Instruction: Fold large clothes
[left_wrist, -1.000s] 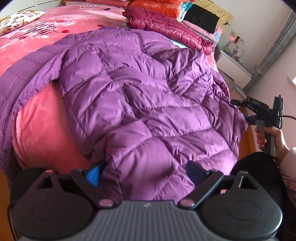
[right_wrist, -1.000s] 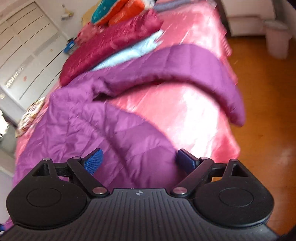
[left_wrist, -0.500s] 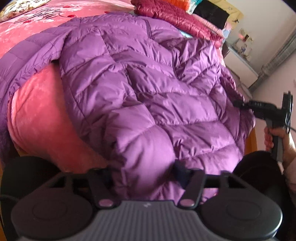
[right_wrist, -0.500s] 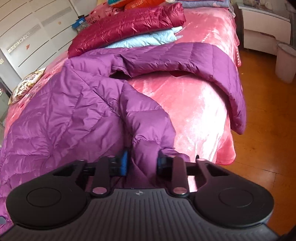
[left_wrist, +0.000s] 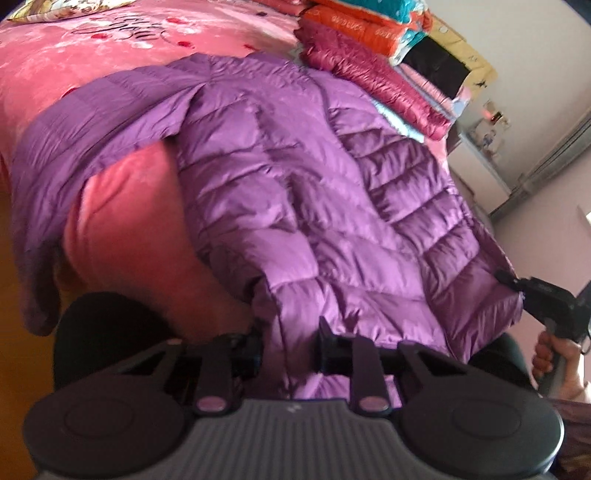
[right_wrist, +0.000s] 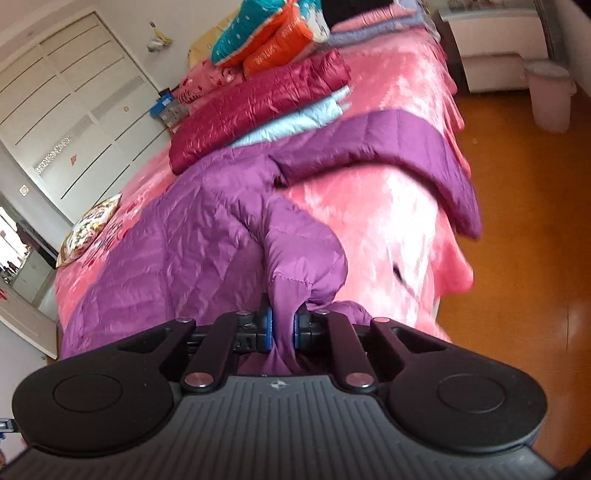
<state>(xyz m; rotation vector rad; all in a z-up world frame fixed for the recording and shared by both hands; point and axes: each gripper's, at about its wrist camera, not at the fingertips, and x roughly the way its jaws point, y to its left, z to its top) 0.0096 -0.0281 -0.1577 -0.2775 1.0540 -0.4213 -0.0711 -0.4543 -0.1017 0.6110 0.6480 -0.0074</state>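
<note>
A purple quilted down jacket (left_wrist: 314, 192) lies spread over the pink bed cover (left_wrist: 74, 51), hem toward me. My left gripper (left_wrist: 291, 347) is closing tight on the hem's left corner, its pads pressing the fabric. At the right edge of the left wrist view, the right gripper (left_wrist: 517, 284) grips the hem's other corner, and a hand (left_wrist: 554, 354) holds it. In the right wrist view my right gripper (right_wrist: 283, 328) pinches a bunched fold of the jacket (right_wrist: 177, 251), lifted off the bed. One sleeve (right_wrist: 406, 147) trails over the bed's side; the other sleeve (left_wrist: 92, 122) hangs off the near corner.
A folded dark red jacket (right_wrist: 258, 107) lies on a pale blue garment beyond the purple one, with a stack of folded clothes (left_wrist: 369, 33) behind. A patterned pillow (right_wrist: 88, 229) sits far left. Wooden floor (right_wrist: 535, 221), a pink bin (right_wrist: 550, 96) and a white cabinet (right_wrist: 495, 66) flank the bed.
Both grippers went from wide open to shut on the jacket's hem corners. Both have since pulled back and up a little, lifting the hem; the right one moved more.
</note>
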